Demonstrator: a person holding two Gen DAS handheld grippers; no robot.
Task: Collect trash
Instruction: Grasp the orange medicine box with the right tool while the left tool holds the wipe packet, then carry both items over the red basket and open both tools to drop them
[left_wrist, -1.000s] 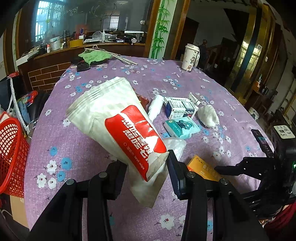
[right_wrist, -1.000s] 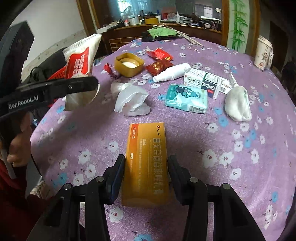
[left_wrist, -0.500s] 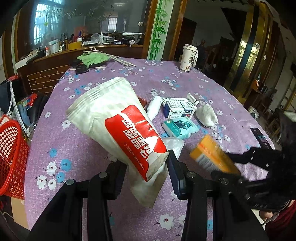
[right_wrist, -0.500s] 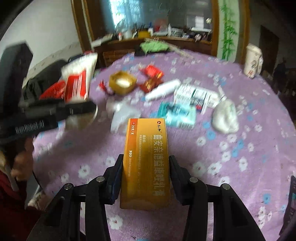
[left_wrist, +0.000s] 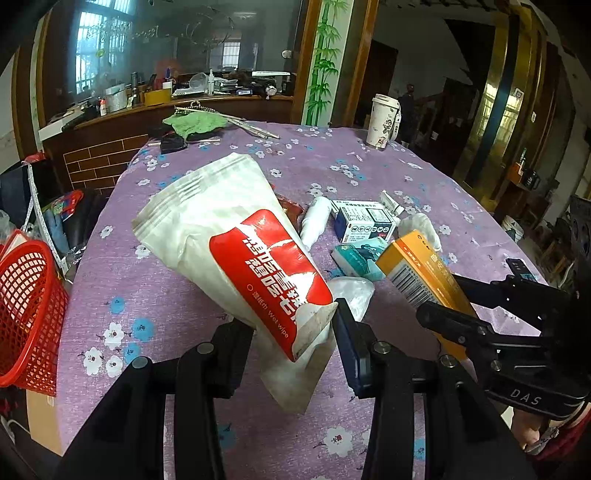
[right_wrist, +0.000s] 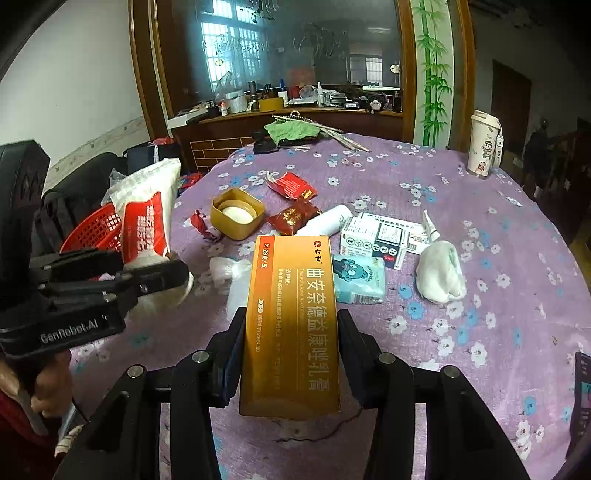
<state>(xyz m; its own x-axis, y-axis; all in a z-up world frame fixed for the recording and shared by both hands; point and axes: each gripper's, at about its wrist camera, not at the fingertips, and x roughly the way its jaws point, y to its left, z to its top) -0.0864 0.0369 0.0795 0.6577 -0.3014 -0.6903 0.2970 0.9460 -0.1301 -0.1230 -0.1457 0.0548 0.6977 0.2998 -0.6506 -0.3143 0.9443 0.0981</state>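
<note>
My right gripper has lifted the orange medicine box off the purple tablecloth; its jaws clamp the box's sides. My left gripper still pinches the wet-wipe pack. So 2 pieces are ready for the red basket at the table's left edge. The left gripper crowds the right one's path there.

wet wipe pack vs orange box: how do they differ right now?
The wet wipe pack is a soft, crumpled white-and-red pouch; the orange box is rigid and flat-sided. The left gripper pinches the pack's bottom end; the right gripper clamps the box's long sides. Both are held above the table.
</note>
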